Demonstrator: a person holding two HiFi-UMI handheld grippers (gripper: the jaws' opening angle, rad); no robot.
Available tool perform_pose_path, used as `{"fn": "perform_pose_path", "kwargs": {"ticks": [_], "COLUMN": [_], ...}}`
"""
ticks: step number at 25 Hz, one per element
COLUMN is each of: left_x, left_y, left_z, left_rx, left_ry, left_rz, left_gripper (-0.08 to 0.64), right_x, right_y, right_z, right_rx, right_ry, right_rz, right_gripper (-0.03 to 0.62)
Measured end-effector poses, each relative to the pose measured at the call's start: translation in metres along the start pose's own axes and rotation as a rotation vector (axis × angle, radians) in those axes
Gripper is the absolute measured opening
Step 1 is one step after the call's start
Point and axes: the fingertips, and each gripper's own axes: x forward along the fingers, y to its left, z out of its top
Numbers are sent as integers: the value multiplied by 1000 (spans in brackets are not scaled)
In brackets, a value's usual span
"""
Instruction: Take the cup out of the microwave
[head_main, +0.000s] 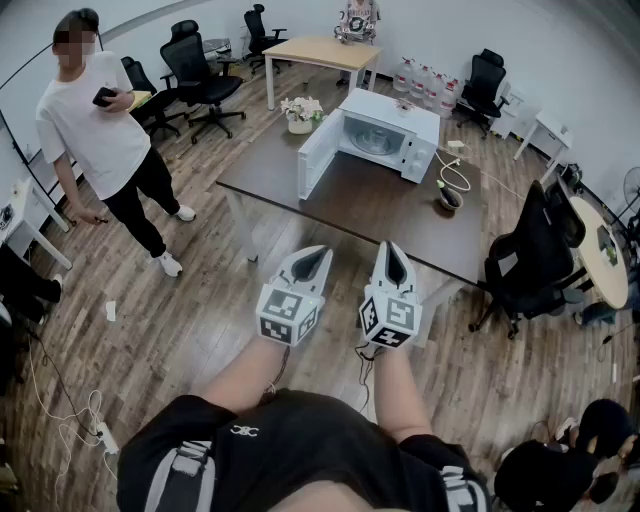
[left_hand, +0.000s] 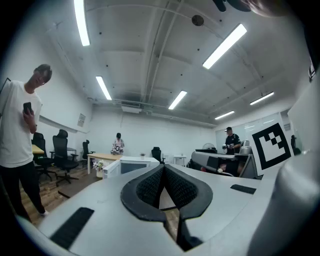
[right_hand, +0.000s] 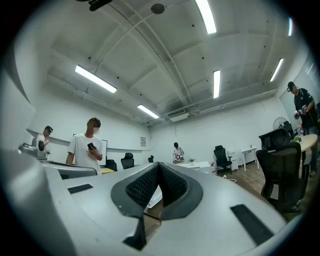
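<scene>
Holding the grey left gripper and grey right gripper pressed together and empty at lower centre, I risk toppling the cup, indiscernible inside the open-doored white box microwave at upper centre, unless both spread first.

We hold the left gripper and right gripper side by side at the desk's near edge, while the microwave stands open by its far edge.

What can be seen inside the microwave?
The microwave has its door open. Inside, a pale round shape shows, likely the turntable. No cup can be made out from here; the top wall and front frame cover part of the cavity.
</scene>
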Motion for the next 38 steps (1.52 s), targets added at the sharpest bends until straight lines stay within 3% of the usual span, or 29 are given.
{"fn": "perform_pose_path", "kwargs": {"ticks": [16,23,30,38], "left_x": [4,28,102,240], "left_y": [55,78,112,158], "left_z": [-5,-11,-21,-25], "left_rx": [-1,11,34,26], "left_ry": [-8,-24,-33,-15], "left_rz": [-49,-36,-11,6], "left_gripper": [0,0,0,0], "right_x": [34,68,145,276], "right_y": [35,27,-7,-70], "right_z": [-15,-21,-39,-59], "right_rx": [22,15,-3,12], "right_ry": [-7,-29,-51,-30], "right_rz": [-55,-55,-37,-20], "right_gripper": [2,2,2,2]}}
